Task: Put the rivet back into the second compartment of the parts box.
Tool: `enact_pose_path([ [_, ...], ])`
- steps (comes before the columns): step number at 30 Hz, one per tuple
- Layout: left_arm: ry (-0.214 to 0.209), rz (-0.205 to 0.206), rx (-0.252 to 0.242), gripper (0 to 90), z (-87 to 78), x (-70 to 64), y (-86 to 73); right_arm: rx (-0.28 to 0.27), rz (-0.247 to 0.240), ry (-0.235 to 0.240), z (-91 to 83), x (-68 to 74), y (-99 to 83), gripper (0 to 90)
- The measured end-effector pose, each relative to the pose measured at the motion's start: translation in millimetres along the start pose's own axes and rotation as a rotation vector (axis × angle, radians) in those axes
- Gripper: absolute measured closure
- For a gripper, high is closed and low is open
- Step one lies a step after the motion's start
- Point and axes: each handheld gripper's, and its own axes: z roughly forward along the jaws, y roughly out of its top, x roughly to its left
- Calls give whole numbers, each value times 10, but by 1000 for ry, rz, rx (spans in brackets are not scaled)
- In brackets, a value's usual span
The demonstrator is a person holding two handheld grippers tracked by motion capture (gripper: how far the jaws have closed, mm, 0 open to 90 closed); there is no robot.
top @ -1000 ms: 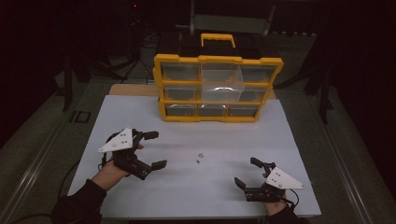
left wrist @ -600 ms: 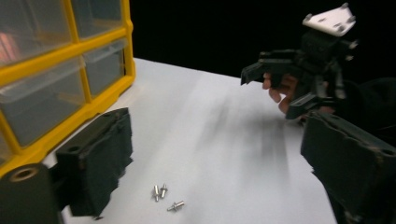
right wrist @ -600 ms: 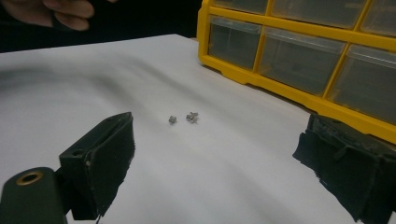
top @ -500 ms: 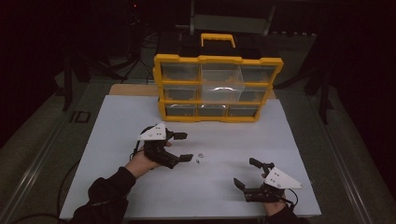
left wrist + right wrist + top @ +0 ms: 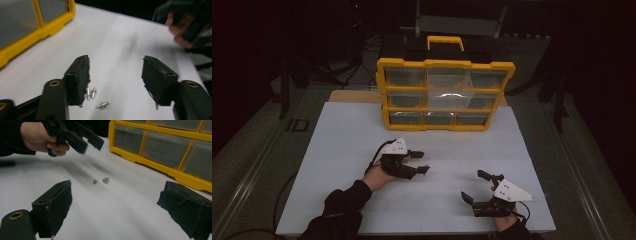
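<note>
Three small metal pins (image 5: pixel 93 93) lie on the white tabletop (image 5: pixel 347 150); in the right gripper view the pins (image 5: pixel 105 180) sit mid-table. My left gripper (image 5: pixel 420 162) hovers over them near the table's middle, open. In the left gripper view my left gripper (image 5: pixel 116 63) has the pins beside its left jaw, nothing gripped. My right gripper (image 5: pixel 476 186) rests open near the front right edge. In the right gripper view, my right gripper (image 5: pixel 117 187) faces the pins from a distance, and the left gripper (image 5: pixel 90 145) shows blurred above them.
A yellow drawer organizer (image 5: pixel 444 95) with clear drawers and a black handle stands at the back of the table, all drawers closed. Its yellow frame (image 5: pixel 37 37) lies close to the left gripper's left side. The surroundings beyond the table are dark.
My left gripper has travelled right from the left side to the table's middle, arriving over the pins. The right gripper has stayed put.
</note>
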Motion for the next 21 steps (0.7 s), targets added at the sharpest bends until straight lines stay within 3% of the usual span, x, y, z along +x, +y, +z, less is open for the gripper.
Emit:
enact_pose_path([
  [1,7,-13,38,444,54,8,-15,1,1,1,1,-1,-1,96],
  [10,16,-33,97,544,153,36,-77,9,3,2,3,-5,-6,96],
  [17,31,20,185,584,231,14,-164,17,8,2,13,-12,-13,96],
  [21,48,81,243,603,313,3,-193,19,7,-2,12,-13,-13,96],
])
